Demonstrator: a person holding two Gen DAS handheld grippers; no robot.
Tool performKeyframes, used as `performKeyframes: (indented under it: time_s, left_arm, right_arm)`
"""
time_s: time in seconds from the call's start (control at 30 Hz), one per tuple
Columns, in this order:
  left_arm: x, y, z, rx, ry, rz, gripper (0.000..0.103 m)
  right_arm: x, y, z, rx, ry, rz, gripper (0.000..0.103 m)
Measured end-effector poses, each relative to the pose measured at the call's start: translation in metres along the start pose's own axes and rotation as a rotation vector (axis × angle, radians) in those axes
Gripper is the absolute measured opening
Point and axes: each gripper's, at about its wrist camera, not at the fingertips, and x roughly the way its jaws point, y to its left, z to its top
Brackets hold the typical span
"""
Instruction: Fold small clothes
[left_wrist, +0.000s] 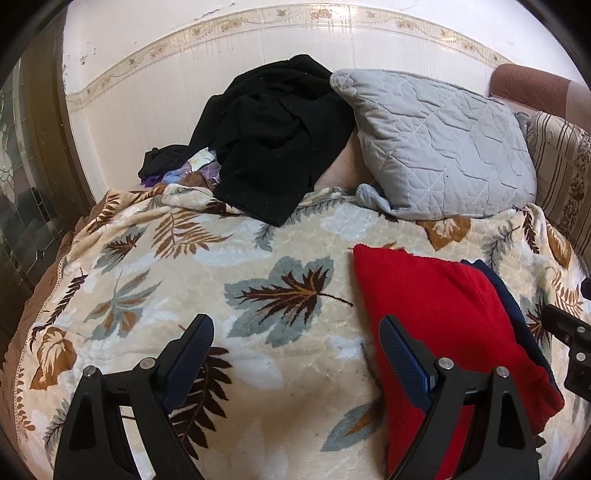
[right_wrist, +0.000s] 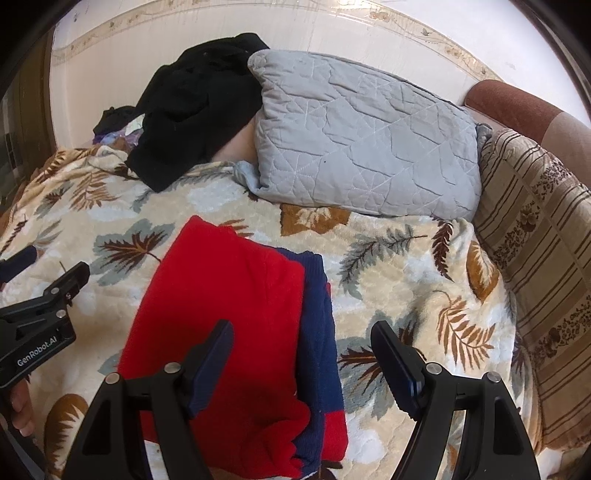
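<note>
- Red knit garment (right_wrist: 229, 295), with navy bands showing along its right edge, lies folded into a compact slab on the leaf-patterned blanket (left_wrist: 258, 236); edges are squared and layers stacked, which suggests the fold on this piece is finished or nearly so.
- Left gripper (left_wrist: 295, 350) hangs above the blanket just beside the garment's left edge; its jaws stand wide apart and grasp nothing; one finger overlaps the red cloth in the left wrist view, but whether it touches the cloth I cannot tell.
- Right gripper (right_wrist: 301, 350) sits over the garment's navy side; jaws are likewise spread and empty, with the cloth lying flat beneath them rather than pinched; the released state on both sides fits a piece set down and let go.
- Placement near the front edge of the bed appears deliberate; it keeps the folded piece apart from the unfolded stock.
- Black garment (left_wrist: 273, 140) lies heaped and crumpled at the far side against the wall, partly draped over the blanket; judged the likely next item, as it is plainly unfolded.
- Small jumble of purple and dark cloth (left_wrist: 177, 170) sits to the left of that heap; contents too small to identify.
- Grey quilted pillow (left_wrist: 436, 144) leans against the wall to the right of the heap; a striped cushion (right_wrist: 535, 236) stands further right; neither obstructs the folding area.
</note>
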Motion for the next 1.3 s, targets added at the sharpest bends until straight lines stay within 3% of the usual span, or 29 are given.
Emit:
performKeyframes:
  time_s: [1.3]
  left_arm:
    - [0.001,0.000,0.000,0.001,-0.004,-0.006,0.091]
  right_arm:
    - [-0.012,0.004,0.002,-0.004,-0.043,-0.024,0.080]
